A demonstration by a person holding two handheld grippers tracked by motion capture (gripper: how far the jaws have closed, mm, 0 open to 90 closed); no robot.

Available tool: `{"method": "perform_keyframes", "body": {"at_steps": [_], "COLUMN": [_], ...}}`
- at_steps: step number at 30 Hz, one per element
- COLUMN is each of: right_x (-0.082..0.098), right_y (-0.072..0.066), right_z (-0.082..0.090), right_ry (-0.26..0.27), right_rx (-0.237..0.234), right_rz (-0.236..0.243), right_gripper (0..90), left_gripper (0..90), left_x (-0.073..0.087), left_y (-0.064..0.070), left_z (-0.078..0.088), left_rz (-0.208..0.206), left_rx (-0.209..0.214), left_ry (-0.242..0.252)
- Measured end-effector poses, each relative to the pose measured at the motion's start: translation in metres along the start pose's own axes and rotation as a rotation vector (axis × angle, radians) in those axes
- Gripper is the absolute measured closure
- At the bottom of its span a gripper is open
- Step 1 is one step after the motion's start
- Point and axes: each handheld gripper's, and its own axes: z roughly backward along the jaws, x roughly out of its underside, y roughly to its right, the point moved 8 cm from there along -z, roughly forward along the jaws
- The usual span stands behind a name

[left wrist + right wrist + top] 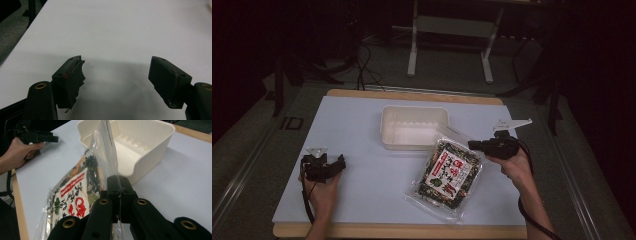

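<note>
The right gripper (pixel 473 145) has its jaws pinched tight on the clear top edge of the snack packet (pixel 447 174) — in the right gripper view the plastic seam runs straight up between the two black jaws, clamped flat. The packet's long axis slants from that gripped corner down toward the person's edge of the desk (pixel 357 125), its lower end appearing to rest on the surface while the upper end is raised. Just beyond the gripped edge sits the white tub (pixel 386 131), and that's the relation that matters: the tub lies up and to the left of the jaws in the high view, its near wall just beside the packet's top. The tub looks empty — pale floor, a row of small slots along its far wall, nothing inside.

The left gripper (pixel 329 168) rests well apart at the left of the desk, jaws spread wide with nothing between them. The right hand (pixel 514 165) is plainly the nearer one; my read is that the packet must clear the tub's rim next.
</note>
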Motion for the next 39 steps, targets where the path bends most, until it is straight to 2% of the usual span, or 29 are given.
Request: {"method": "perform_keyframes", "body": {"at_steps": [10,21,26,39], "right_x": [-0.017,-0.029,-0.038,-0.050], "right_y": [-0.006,-0.011,-0.012,-0.019], "right_z": [0.001,0.003,0.008,0.011], "right_ry": [0.022,0.019,0.046,0.061], "right_rx": [-0.022,-0.033,-0.044,-0.058], "right_rz": [0.017,0.033,0.031,0.055], "right_gripper": [89.8,89.9,89.9,89.9], "left_gripper": [27.1,26.5,26.5,26.4], "left_x": [0.000,0.000,0.000,0.000], "left_y": [0.000,-0.001,-0.002,-0.001], "left_z": [0.000,0.000,0.000,0.000], "left_rz": [0.001,0.012,0.013,0.010], "left_rx": [-0.003,-0.001,0.000,0.001], "left_ry": [0.002,0.003,0.001,-0.002]}}
